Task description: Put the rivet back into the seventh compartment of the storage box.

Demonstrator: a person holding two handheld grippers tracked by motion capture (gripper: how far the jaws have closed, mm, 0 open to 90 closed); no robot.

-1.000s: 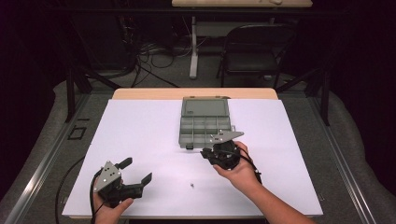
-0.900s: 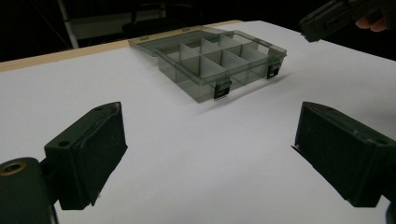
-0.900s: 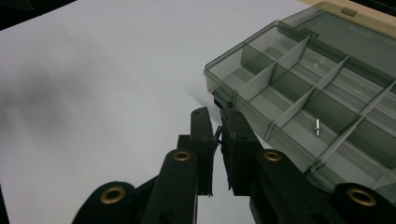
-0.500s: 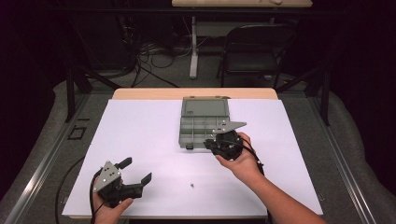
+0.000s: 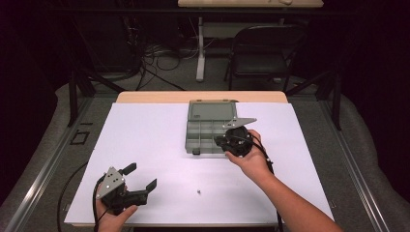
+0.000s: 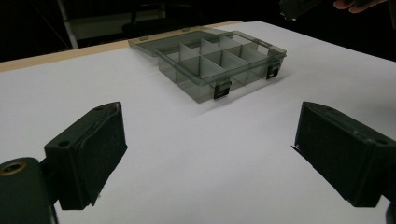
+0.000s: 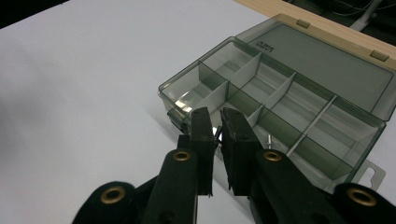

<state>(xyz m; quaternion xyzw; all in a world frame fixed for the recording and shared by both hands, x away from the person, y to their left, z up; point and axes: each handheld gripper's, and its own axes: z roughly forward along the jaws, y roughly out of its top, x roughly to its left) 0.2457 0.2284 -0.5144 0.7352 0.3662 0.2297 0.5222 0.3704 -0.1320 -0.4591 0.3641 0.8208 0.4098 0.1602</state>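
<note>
Right tool (image 5: 221,141) poised over the near right part of a smoky clear compartment box (image 5: 200,135), jaws pressed almost together and pinching a small metal screw (image 7: 217,133) between the pads; in the right gripper view, tips hanging above the near row of compartments, close to the box's front wall. Box lying open toward the far edge of the white worktop (image 5: 145,145), slightly right of centre, lid (image 5: 212,111) folded flat behind it against the far edge, two dark latches on the front wall. One more small screw (image 7: 269,138) visible inside a near compartment, just beside the right tool's jaws. Another tiny screw (image 5: 198,191) lying loose on the worktop toward the near edge, well apart from the box. Left tool (image 5: 143,179) held low at the near left corner, jaws spread wide with nothing between them, pointed across the sheet toward the box (image 6: 219,60).
</note>
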